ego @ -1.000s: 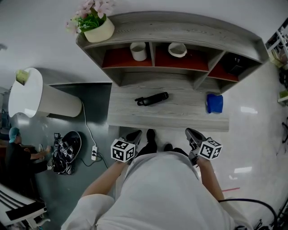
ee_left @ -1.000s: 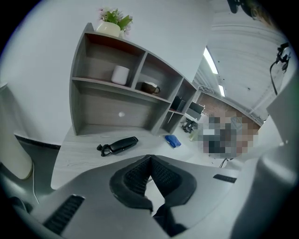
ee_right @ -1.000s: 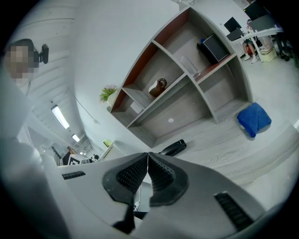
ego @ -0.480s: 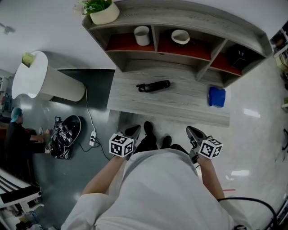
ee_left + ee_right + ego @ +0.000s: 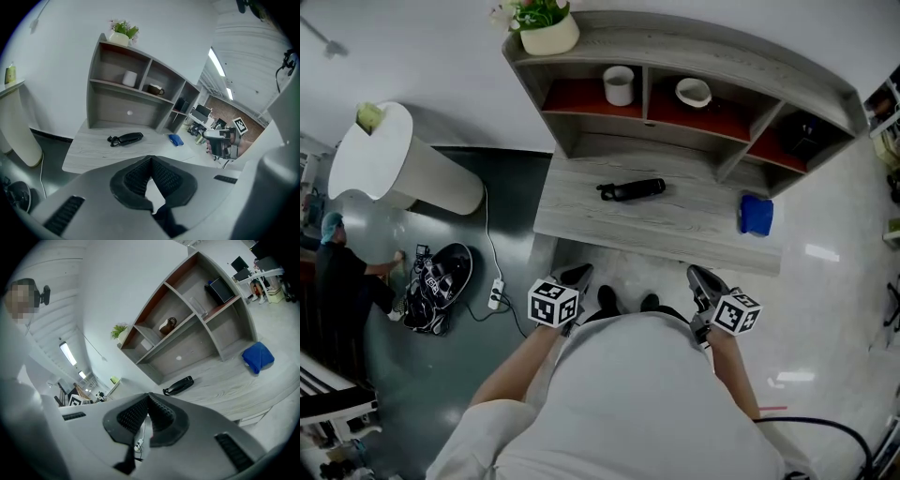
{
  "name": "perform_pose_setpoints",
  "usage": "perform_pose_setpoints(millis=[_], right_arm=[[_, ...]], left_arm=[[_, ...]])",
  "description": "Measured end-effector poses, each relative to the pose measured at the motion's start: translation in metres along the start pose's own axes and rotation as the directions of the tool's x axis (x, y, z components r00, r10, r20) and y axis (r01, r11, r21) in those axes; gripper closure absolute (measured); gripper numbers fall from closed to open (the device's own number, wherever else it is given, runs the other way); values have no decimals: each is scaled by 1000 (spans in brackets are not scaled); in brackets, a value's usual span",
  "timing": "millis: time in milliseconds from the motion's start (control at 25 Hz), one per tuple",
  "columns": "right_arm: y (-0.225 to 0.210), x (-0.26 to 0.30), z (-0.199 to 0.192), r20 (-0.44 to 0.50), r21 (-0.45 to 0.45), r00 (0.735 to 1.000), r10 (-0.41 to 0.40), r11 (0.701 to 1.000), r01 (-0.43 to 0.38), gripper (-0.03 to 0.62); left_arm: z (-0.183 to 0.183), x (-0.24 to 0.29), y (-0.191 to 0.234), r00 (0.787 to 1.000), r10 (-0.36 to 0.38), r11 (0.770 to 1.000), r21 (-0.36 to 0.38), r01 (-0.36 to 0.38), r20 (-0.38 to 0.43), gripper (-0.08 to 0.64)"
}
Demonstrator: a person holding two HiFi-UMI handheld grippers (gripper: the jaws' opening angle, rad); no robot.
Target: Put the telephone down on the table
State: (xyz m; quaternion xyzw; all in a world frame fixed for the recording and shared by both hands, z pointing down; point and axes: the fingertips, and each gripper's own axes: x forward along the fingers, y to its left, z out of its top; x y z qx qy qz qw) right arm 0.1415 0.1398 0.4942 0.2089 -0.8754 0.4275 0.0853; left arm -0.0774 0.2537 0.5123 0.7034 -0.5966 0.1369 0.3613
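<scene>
Head view showed phone (image 5: 633, 190) on table (image 5: 675, 230); left gripper (image 5: 578, 276) and right gripper (image 5: 699, 277) hung closed, empty, well apart from it. Placement seemed done; next, just stay clear.

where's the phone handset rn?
Head view: the black telephone handset lies flat on the grey desk, slightly left of centre, in front of the shelf unit, with the blue cloth off to its right.

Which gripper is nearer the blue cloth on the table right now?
Right. The right gripper hangs short of the table, slightly left of the blue cloth; the left gripper is near the table's opposite end.
</scene>
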Motion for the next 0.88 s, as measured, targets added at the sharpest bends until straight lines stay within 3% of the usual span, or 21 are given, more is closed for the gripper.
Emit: perform_pose_setpoints(millis=[880], right_arm=[[22,30,-2,25,11,999,-34,999,34,575]], left_arm=[[6,-9,46,999,-23,1000,13,23,-31,549]])
